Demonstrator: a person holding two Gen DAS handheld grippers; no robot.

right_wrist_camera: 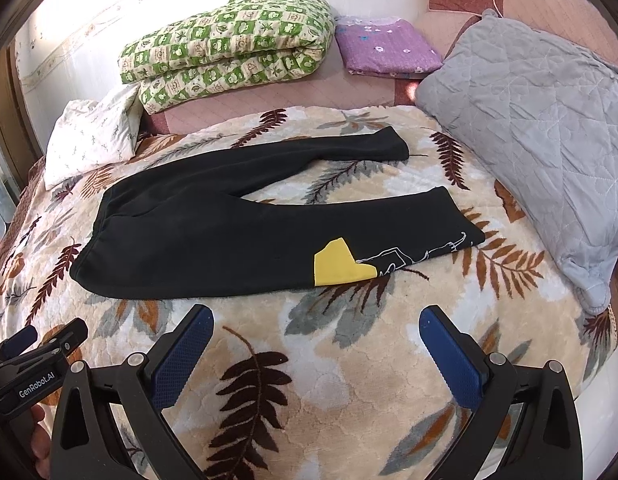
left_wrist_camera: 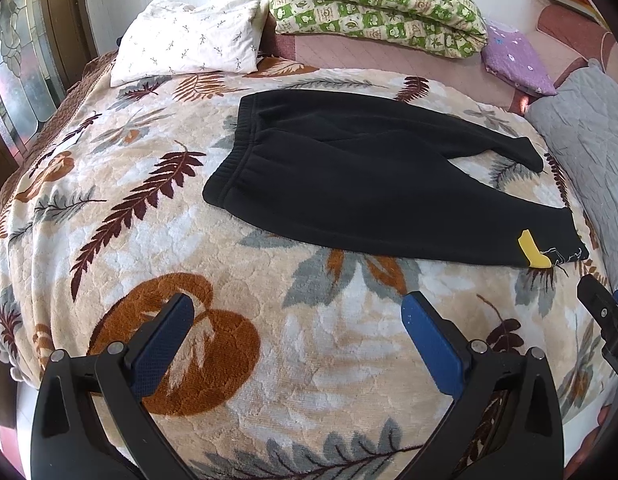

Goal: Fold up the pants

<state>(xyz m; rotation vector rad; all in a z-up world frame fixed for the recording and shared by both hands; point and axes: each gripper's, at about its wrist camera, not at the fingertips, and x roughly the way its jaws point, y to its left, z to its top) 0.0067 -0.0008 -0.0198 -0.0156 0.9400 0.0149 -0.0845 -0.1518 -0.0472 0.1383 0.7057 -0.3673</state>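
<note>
Both grippers hover released, holding nothing: left gripper (left_wrist_camera: pixel 297 320), right gripper (right_wrist_camera: pixel 317 332). Black pants (right_wrist_camera: pixel 213 232) lie flat on the bed's leaf-print blanket (right_wrist_camera: pixel 349 380), legs splayed apart, waistband (left_wrist_camera: pixel 233 160) leftward. Fabric looks thick, soft, limp, likely light, not slippery; best pinched at waistband and cuff (right_wrist_camera: pixel 461 216).

A bed (right_wrist_camera: pixel 349 380) is covered by a beige plush blanket (left_wrist_camera: pixel 229 280) printed with brown and grey leaves. Along its far side a white sprigged pillow (left_wrist_camera: pixel 189 40), a folded green checked quilt (right_wrist_camera: pixel 229 52), a purple folded cloth (right_wrist_camera: pixel 385 48) and a grey quilted cushion (right_wrist_camera: pixel 541 120) are laid. A white wall (right_wrist_camera: pixel 109 12) is lit by daylight; a patterned glass pane (left_wrist_camera: pixel 17 72) is seen at left.
</note>
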